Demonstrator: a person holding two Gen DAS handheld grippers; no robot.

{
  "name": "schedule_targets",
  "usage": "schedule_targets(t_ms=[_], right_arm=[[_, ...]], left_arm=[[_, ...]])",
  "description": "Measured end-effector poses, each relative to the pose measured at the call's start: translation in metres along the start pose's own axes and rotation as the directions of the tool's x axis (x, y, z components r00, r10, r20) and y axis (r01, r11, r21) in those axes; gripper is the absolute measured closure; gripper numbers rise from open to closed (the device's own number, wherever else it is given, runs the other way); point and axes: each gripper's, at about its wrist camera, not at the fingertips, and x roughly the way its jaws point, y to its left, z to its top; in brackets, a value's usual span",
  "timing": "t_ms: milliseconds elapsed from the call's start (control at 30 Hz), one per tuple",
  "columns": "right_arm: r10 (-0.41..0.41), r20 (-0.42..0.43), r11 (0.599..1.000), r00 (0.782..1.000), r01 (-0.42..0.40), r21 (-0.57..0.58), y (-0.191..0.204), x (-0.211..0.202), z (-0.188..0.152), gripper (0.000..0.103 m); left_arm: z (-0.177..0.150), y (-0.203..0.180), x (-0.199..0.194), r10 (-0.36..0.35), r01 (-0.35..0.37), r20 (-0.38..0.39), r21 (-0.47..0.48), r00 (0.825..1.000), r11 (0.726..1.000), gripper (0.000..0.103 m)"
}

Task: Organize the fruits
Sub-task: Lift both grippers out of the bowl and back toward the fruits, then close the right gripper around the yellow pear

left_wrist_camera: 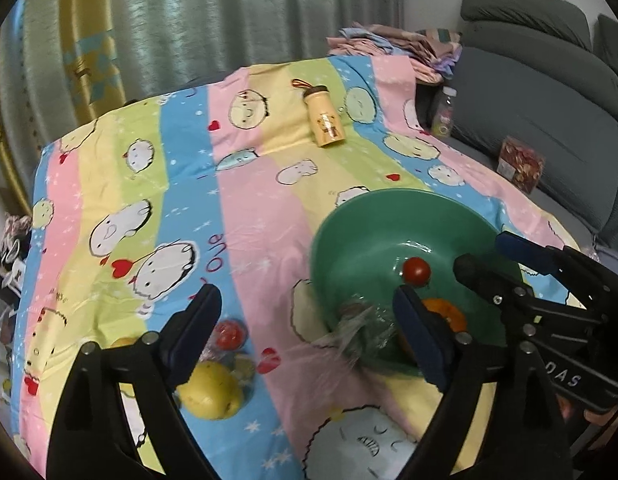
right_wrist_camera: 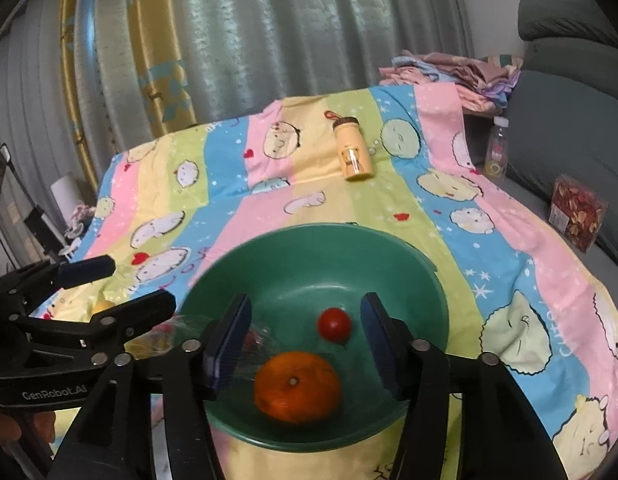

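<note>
A green bowl (right_wrist_camera: 309, 232) stands on the cartoon-print cloth (right_wrist_camera: 429, 216). An orange (right_wrist_camera: 297, 388) and a small red tomato (right_wrist_camera: 335, 324) lie inside it. My right gripper (right_wrist_camera: 305, 340) hovers over the bowl, open, with the orange below the gap and clear of both pads. My left gripper (left_wrist_camera: 307, 320) is open above the cloth just left of the bowl (left_wrist_camera: 389, 208), nothing held. Crumpled clear plastic (left_wrist_camera: 361, 332) drapes over the bowl's near rim. On the cloth to the left sit a yellow fruit (left_wrist_camera: 209, 390) and another tomato (left_wrist_camera: 229, 334). The right gripper (left_wrist_camera: 497, 258) shows at the right of the left wrist view.
A yellow bottle (right_wrist_camera: 353, 152) lies on the far part of the cloth. A clear bottle (right_wrist_camera: 496, 148) and a red patterned box (right_wrist_camera: 577, 212) sit by the grey sofa (right_wrist_camera: 569, 112) at right. Folded fabric (right_wrist_camera: 449, 68) is piled behind, in front of curtains.
</note>
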Motion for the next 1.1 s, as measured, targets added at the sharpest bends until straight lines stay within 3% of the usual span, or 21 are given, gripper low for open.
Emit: schedule_targets(t_ms=[167,367,667,733,900,1000,1100], right_arm=[[0.036,0.020,0.999,0.999,-0.035,-0.019,0.014,-0.006,0.000,0.035],[0.142,0.031,0.989,0.989,-0.141,-0.033,0.034,-0.012,-0.007,0.034],[0.324,-0.026,0.935,0.946,-0.324,-0.144,0.079,-0.021,-0.031,0.033],[0.353,-0.066,0.917,0.933,-0.359,-0.175,0.092,-0.017,-0.038,0.033],[0.342,-0.161,0.895,0.926,-0.374,-0.244,0.122,-0.003,-0.051,0.033],[0.302,-0.204,0.882,0.931,-0.354,-0.311,0.140,0.003,-0.058,0.033],[0.275,-0.226,0.872,0.935,-0.341,-0.351,0.149,0.008,-0.062,0.033]], left_arm=[[-0.013,0.015,-0.012,0.015,-0.015,0.005,-0.040,1.000,0.999,0.006],[-0.037,0.053,-0.029,0.031,-0.031,-0.005,-0.125,1.000,0.992,0.006],[-0.103,0.135,-0.064,0.127,-0.127,-0.017,-0.246,0.992,0.961,0.006],[-0.116,0.146,-0.065,0.103,-0.108,-0.033,-0.280,0.994,0.954,0.006],[-0.136,0.155,-0.060,0.005,-0.021,-0.047,-0.348,0.999,0.937,0.006],[-0.135,0.153,-0.056,-0.077,0.064,-0.019,-0.375,0.997,0.925,0.006],[-0.131,0.147,-0.053,-0.121,0.113,0.000,-0.351,0.993,0.929,0.007]])
